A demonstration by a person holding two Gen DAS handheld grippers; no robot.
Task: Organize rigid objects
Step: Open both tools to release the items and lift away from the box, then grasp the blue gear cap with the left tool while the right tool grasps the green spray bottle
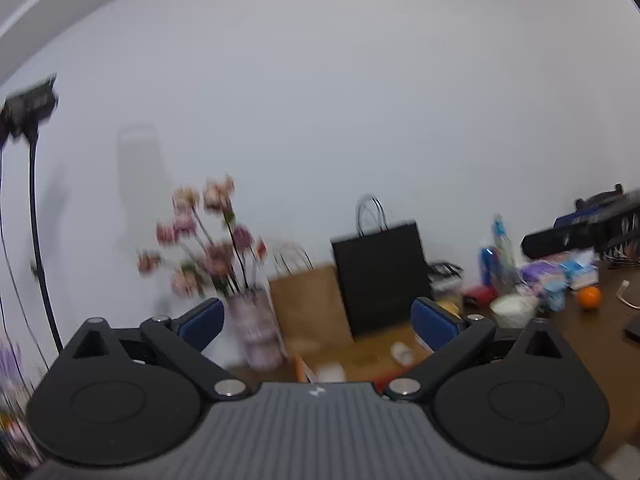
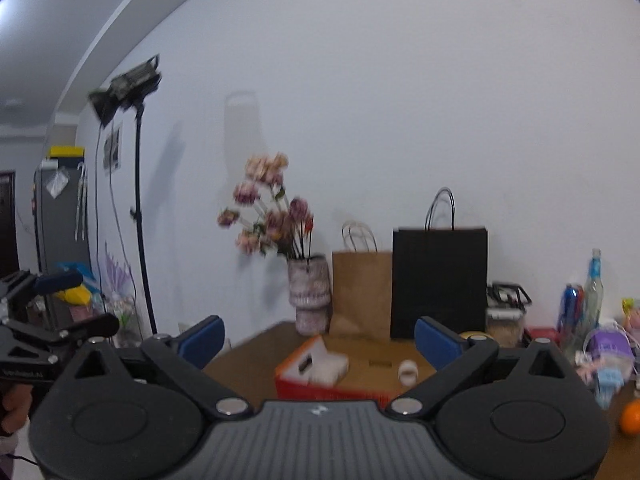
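Both the left tongs (image 1: 318, 322) and right tongs (image 2: 318, 338) stood wide apart, empty. Just beyond, on the tabletop (image 2: 256, 344), sat an orange box (image 2: 316, 372), likely stiff and light, best gripped across its side walls; behind it stood paper bags (image 2: 362, 292)

The brown wooden counter (image 2: 248, 350) is bare along its near left part, giving clear passage there. Further in, a red and orange open box (image 2: 316, 376) and a small white roll (image 2: 408, 372) sit mid-counter. A patterned vase of pink flowers (image 2: 310, 292), a brown paper bag (image 2: 360, 292) and a black paper bag (image 2: 438, 280) line the back wall. Bottles (image 2: 592, 292), purple packets (image 2: 608, 350) and an orange fruit (image 2: 631, 418) crowd the right side.
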